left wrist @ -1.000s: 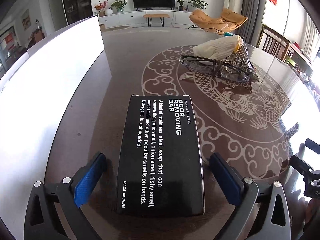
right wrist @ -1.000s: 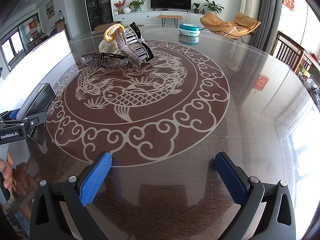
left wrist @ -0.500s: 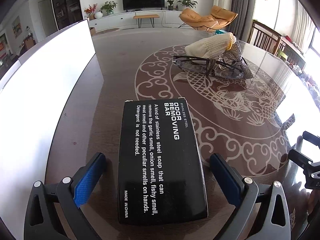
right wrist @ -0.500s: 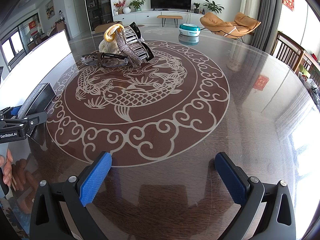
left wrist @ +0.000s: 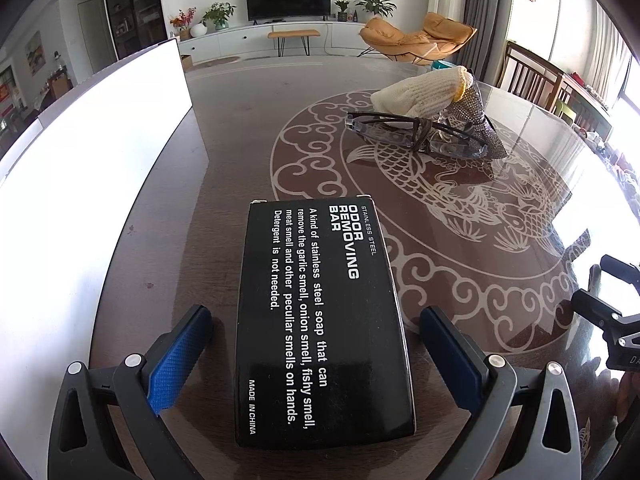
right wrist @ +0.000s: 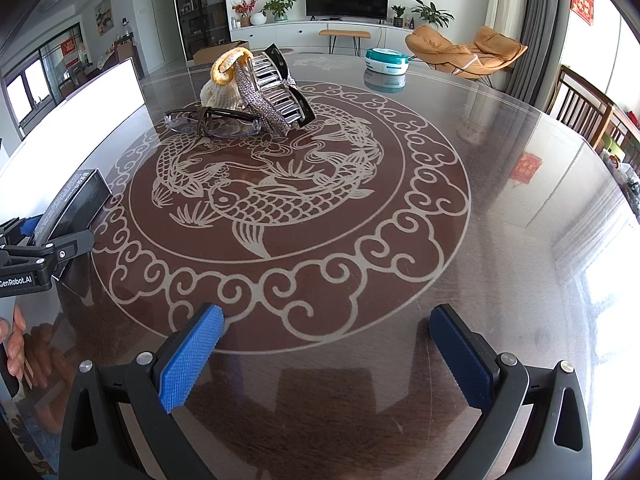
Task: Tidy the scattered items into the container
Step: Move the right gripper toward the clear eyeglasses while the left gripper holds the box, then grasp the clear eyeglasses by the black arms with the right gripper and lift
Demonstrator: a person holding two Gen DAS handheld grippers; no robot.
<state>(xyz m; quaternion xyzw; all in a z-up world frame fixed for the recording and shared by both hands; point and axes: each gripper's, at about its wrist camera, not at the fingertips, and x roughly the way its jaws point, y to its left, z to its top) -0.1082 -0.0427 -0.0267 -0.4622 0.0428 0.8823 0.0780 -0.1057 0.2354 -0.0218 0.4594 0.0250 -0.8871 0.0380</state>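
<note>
A black box [left wrist: 324, 320] printed "ODOR REMOVING BAR" lies flat on the table between the fingers of my left gripper [left wrist: 314, 320], which is open with a gap on each side of the box. The tall white container [left wrist: 100, 140] stands just to its left. Farther back lie dark-framed glasses [left wrist: 412, 136], a cream knitted glove [left wrist: 420, 94] and a glittery hair clip [left wrist: 476, 120]. My right gripper [right wrist: 324, 320] hovers open over bare table with nothing between its fingers. From there the glasses [right wrist: 212, 122], the hair clip [right wrist: 276, 84] and the box [right wrist: 76, 204] show to the left.
The round glass-topped table [right wrist: 500, 200] carries a fish and cloud pattern. A teal round tin [right wrist: 386, 60] sits at its far side. Wooden chairs [right wrist: 592, 116] stand on the right. A person's hand [right wrist: 14, 340] holds the left gripper's handle.
The left gripper has shifted slightly over the black box, which now sits a little deeper between its fingers. The right gripper has stayed still.
</note>
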